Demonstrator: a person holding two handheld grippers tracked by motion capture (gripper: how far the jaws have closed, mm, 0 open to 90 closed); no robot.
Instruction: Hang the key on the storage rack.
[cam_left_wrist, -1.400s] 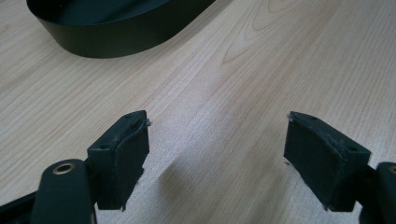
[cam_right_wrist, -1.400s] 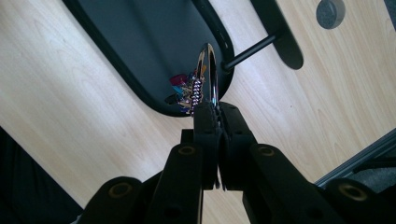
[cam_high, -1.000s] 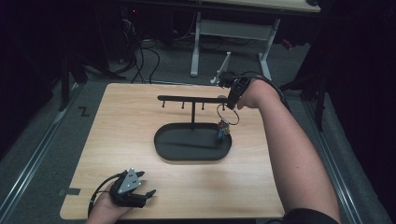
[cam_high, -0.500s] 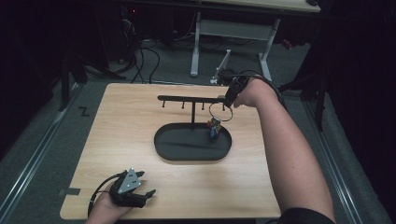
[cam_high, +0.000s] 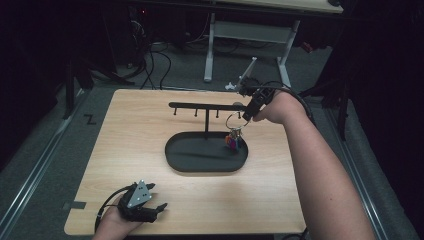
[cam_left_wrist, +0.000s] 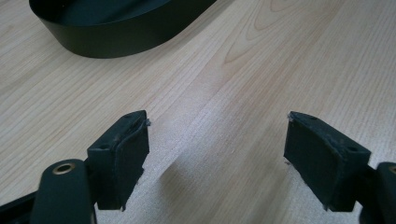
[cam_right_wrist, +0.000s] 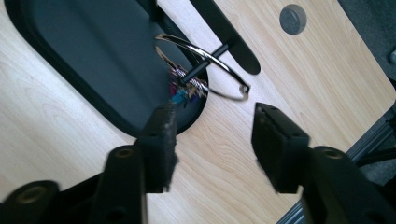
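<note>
right gripper (cam_right_wrist: 212, 135): jaws well apart, gripping nothing; sits just off the right end of the rack (cam_high: 206, 106)
key ring (cam_right_wrist: 205, 65): threaded on the rack's rightmost peg, just ahead of the right jaws
keys (cam_high: 233, 141): coloured bunch hangs from the ring over the tray (cam_high: 175, 155)
left gripper (cam_left_wrist: 217, 158): jaws wide open, empty, low over the table (cam_left_wrist: 261, 60) at its near-left corner
tray: black oval, mid-table, under the rack
</note>
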